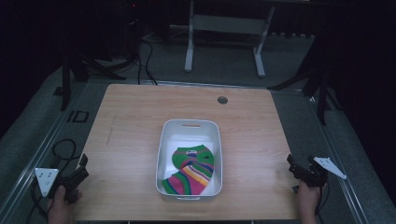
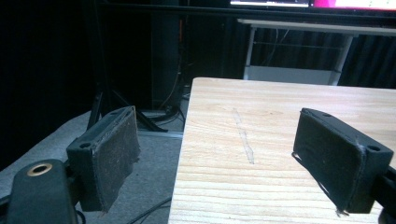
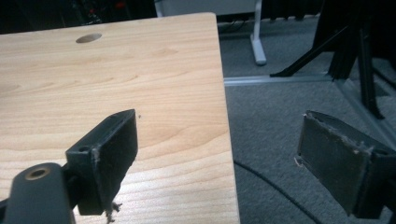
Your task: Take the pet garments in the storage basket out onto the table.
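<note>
Dim overall, with black surroundings. Soft overhead light on the table [image 1: 140, 116], faint shadows only. High view slightly grainy. Close pads [image 2: 116, 154] a little soft in both gripper views.

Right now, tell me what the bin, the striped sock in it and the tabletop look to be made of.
Bin: probably plastic, white and smooth, with a moulded handle slot and rounded corners.
Striped sock: looks like knitted fabric, matte, in green, pink, yellow and blue bands; it lies soft and folded.
Tabletop: light wood grain, likely laminate or veneer, with a slight sheen; the look leaves that open.
</note>
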### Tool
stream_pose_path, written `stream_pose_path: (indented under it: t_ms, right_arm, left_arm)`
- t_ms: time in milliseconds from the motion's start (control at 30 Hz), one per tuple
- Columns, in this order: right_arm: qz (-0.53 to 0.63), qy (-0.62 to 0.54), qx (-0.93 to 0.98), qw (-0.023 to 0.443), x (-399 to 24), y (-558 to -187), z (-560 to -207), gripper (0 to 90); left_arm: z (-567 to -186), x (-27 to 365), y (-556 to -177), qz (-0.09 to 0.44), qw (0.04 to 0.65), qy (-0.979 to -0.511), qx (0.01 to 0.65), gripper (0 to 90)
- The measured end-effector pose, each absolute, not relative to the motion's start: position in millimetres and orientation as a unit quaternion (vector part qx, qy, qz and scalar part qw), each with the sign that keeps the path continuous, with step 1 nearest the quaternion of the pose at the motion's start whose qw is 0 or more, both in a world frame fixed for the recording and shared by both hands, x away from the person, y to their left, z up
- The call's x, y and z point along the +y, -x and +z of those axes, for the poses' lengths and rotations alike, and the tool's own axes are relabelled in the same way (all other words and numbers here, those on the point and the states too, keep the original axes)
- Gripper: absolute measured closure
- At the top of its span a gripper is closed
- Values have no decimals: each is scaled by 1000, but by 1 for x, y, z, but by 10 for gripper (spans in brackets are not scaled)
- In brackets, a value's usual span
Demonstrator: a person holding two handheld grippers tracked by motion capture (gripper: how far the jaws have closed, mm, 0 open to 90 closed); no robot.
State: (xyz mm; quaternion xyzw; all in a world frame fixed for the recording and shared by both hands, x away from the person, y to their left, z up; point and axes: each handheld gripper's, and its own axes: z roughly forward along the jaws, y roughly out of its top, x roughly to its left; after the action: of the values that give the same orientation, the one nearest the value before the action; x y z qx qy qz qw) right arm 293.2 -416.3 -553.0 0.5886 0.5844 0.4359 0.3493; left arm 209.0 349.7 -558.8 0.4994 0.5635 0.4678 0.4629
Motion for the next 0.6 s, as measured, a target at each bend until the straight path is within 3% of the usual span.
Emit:
stream_pose_path:
  t_ms: [433,600]
  right_arm:
    - [428,-592,616,294,-417,-299,-556,131]
    - [436,-553,668,240,-421,-304,-554,137]
  left_arm:
    - [-559,353,-211,454,466,-499,572,148]
    - [-559,354,-211,452,468,-498,573,148]
